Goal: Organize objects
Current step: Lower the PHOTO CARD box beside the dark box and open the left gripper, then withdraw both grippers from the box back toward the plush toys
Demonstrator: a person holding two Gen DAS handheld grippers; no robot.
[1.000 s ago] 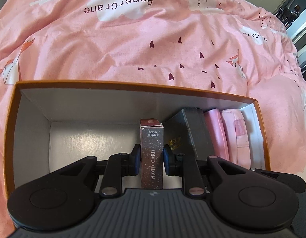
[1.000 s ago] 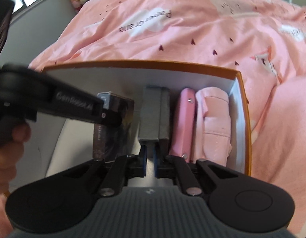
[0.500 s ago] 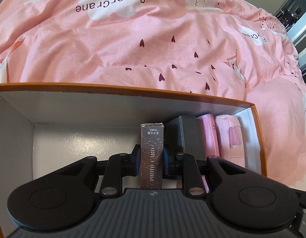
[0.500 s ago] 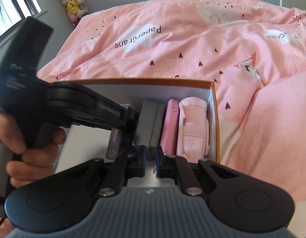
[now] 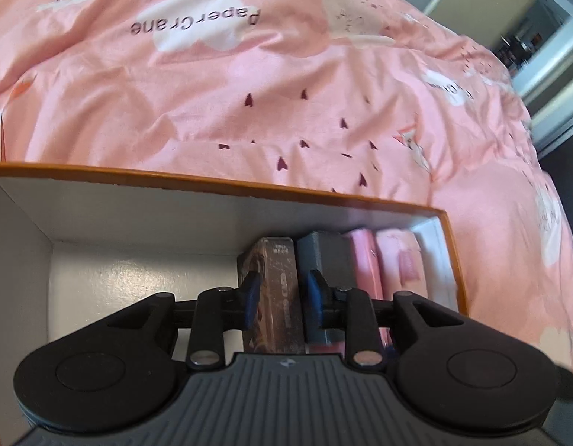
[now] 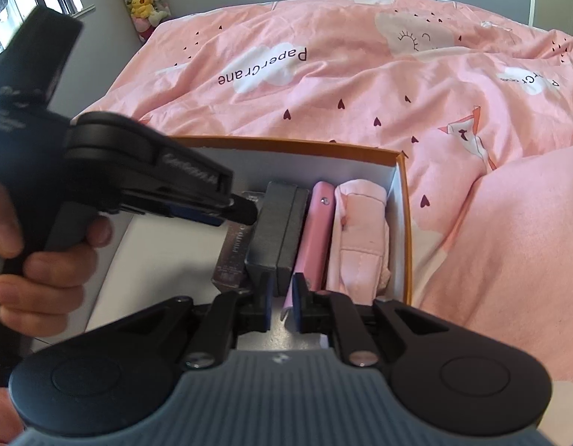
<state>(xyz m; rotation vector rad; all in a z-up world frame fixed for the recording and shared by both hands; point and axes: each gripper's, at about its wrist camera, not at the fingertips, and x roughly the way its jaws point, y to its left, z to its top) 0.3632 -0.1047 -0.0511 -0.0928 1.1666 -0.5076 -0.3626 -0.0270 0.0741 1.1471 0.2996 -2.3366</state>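
Note:
An orange box (image 5: pixel 212 182) with white walls lies on the bed. In it stand a brown photo card box (image 5: pixel 282 290), a grey box (image 5: pixel 325 256), a pink case (image 5: pixel 364 260) and a folded pink cloth (image 5: pixel 398 256), side by side at the right end. My left gripper (image 5: pixel 282 293) is open, its fingers slightly apart from the card box on both sides. My right gripper (image 6: pixel 280 301) is nearly closed and empty, above the box's near edge in front of the grey box (image 6: pixel 277 223). The left gripper (image 6: pixel 234 212) reaches in from the left in the right wrist view.
A pink duvet (image 6: pixel 360 85) covers the bed around the box (image 6: pixel 286 145). The left part of the box floor (image 5: pixel 137 278) is bare. Plush toys (image 6: pixel 143 0) sit by the wall at the bed's far corner. A doorway (image 5: pixel 539 37) is at the far right.
My left gripper has opened and let go of the photo card box, which now stands against the grey box. My right gripper has pulled back and up from the box.

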